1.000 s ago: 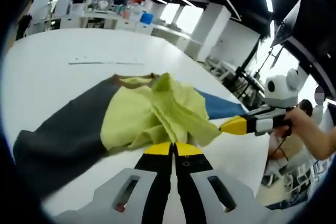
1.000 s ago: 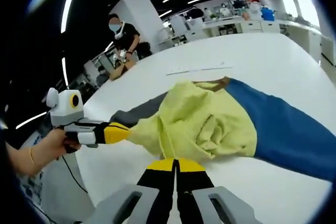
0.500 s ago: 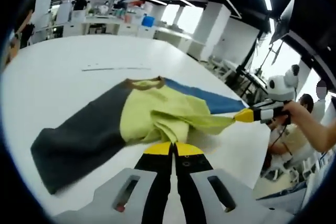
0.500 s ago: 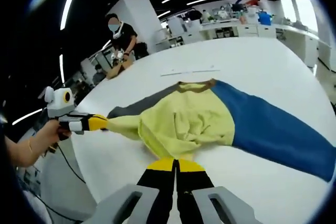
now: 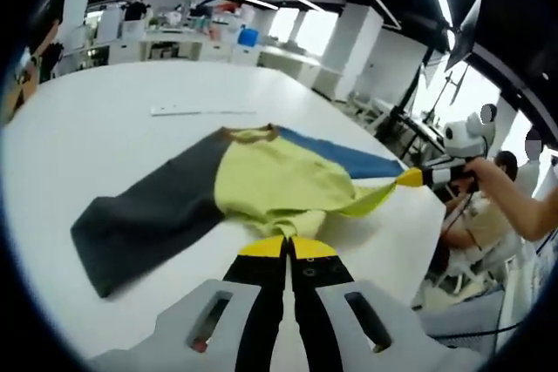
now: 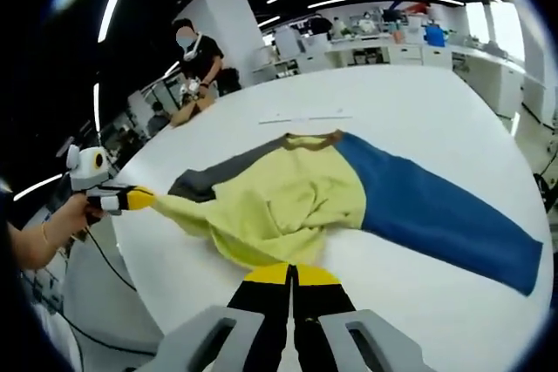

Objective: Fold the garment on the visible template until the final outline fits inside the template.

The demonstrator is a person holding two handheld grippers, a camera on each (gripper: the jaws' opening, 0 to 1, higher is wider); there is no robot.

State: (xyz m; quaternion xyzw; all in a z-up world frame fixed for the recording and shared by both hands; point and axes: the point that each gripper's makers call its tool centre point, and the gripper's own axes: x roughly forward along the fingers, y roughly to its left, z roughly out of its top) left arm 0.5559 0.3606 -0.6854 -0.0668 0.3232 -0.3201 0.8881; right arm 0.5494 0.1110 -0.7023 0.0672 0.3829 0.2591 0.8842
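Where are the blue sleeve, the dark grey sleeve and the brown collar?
blue sleeve (image 6: 436, 206), right gripper view, mid-sleeve.
dark grey sleeve (image 5: 153, 215), left gripper view, mid-sleeve.
brown collar (image 5: 248, 131), left gripper view, the neck edge.

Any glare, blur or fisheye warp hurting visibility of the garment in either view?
Left gripper view: garment sharp; table bright, not blown out; windows at right overexposed; strong edge warp. Right gripper view: garment evenly lit, sharp; ceiling strips bend into arcs.

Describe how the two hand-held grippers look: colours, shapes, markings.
Each hand-held gripper has two black jaws with yellow tips on a pale grey slotted body: left hand-held gripper, right hand-held gripper. Seen from the side, one has a yellow tip and a white housing.
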